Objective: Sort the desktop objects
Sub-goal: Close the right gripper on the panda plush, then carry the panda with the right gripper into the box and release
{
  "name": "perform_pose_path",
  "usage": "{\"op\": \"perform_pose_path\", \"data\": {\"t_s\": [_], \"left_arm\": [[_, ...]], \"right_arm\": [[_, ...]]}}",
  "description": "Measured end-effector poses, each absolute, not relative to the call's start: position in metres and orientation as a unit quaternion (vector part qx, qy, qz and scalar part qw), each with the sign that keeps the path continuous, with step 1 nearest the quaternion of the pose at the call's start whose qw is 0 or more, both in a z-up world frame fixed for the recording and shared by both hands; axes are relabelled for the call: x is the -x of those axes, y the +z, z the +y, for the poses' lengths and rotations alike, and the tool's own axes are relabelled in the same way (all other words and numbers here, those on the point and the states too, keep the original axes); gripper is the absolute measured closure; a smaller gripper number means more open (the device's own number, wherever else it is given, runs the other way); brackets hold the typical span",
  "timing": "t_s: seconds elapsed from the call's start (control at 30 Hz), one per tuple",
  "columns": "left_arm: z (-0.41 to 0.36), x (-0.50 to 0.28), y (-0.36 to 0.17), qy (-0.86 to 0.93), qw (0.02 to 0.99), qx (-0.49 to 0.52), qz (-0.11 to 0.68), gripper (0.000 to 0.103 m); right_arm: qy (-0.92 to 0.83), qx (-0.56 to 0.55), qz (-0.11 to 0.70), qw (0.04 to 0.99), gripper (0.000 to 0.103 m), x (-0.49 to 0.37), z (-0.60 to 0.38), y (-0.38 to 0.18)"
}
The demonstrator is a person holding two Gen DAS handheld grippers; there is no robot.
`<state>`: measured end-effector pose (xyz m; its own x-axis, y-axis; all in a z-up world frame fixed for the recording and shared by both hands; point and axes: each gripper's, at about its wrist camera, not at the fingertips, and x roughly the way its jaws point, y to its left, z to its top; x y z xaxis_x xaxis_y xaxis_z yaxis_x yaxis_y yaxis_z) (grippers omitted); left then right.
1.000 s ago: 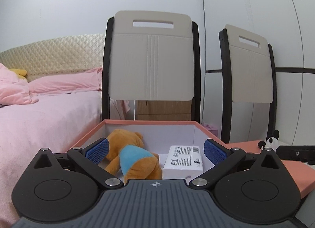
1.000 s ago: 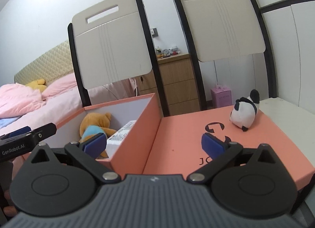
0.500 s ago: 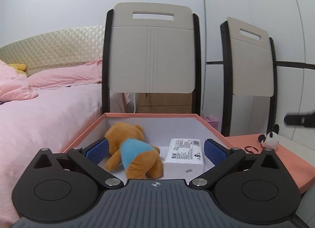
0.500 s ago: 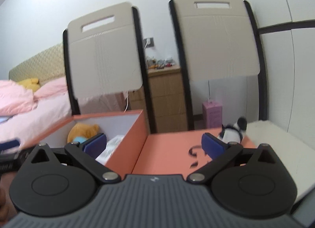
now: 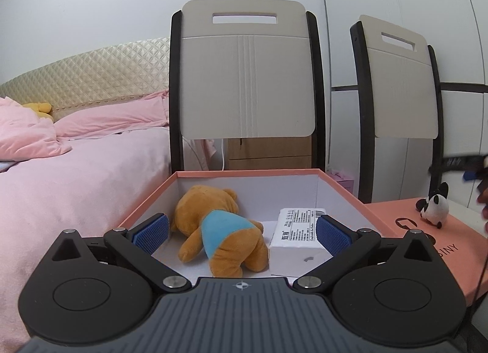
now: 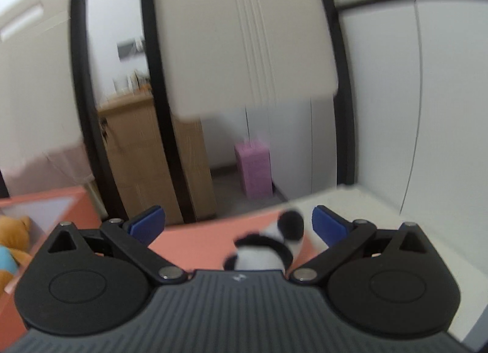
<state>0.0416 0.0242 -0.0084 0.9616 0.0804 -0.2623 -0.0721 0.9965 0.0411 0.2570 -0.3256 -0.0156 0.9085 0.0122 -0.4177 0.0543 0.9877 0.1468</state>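
An open salmon box (image 5: 253, 173) holds an orange teddy bear in a blue shirt (image 5: 218, 231) lying face down and a white labelled carton (image 5: 297, 232) to its right. My left gripper (image 5: 241, 231) hovers open over the box's near side, nothing between its blue pads. A small panda plush (image 5: 434, 208) sits on the salmon lid (image 5: 427, 249) to the right. In the blurred right wrist view the panda plush (image 6: 268, 249) lies between the spread fingers of my open right gripper (image 6: 238, 223), close to its body; contact cannot be told.
Two beige chair backs (image 5: 247, 72) (image 5: 399, 87) stand behind the box. A pink bed (image 5: 70, 176) fills the left. Behind the chairs are a wooden cabinet (image 6: 146, 155) and a pink box on the floor (image 6: 254, 170). A white tabletop (image 6: 381, 209) runs right of the lid.
My right gripper swung right and closed in on the panda, which now sits between its open fingers. My left gripper tilted slightly, showing more of the box's inside.
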Motion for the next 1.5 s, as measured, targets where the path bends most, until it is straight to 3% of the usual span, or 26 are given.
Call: {"op": "perform_pose_path", "data": {"t_s": [0.13, 0.33, 0.53, 0.87, 1.2, 1.5], "left_arm": [[0.028, -0.039, -0.008, 0.017, 0.992, -0.001, 0.123, 0.0], [0.03, -0.041, -0.009, 0.026, 0.991, 0.001, 0.128, 0.0], [0.026, -0.042, -0.01, 0.029, 0.991, -0.004, 0.131, 0.0], [0.025, -0.04, -0.01, 0.034, 0.991, -0.006, 0.129, 0.0], [0.034, -0.037, -0.003, 0.064, 0.99, -0.005, 0.124, 0.0], [0.048, -0.035, 0.002, 0.107, 0.988, 0.006, 0.112, 0.0]], "right_arm": [[-0.027, -0.085, 0.265, 0.96, 0.0, -0.28, -0.328, -0.039], [-0.04, -0.101, 0.28, 0.954, 0.002, -0.295, -0.332, -0.051], [-0.034, -0.119, 0.273, 0.954, 0.038, -0.288, -0.333, -0.045], [0.001, -0.142, 0.228, 0.963, 0.039, -0.261, -0.323, -0.02], [0.224, -0.121, 0.163, 0.953, 0.039, -0.205, -0.247, 0.029], [0.37, -0.071, 0.224, 0.899, 0.039, -0.193, -0.17, 0.015]]}}
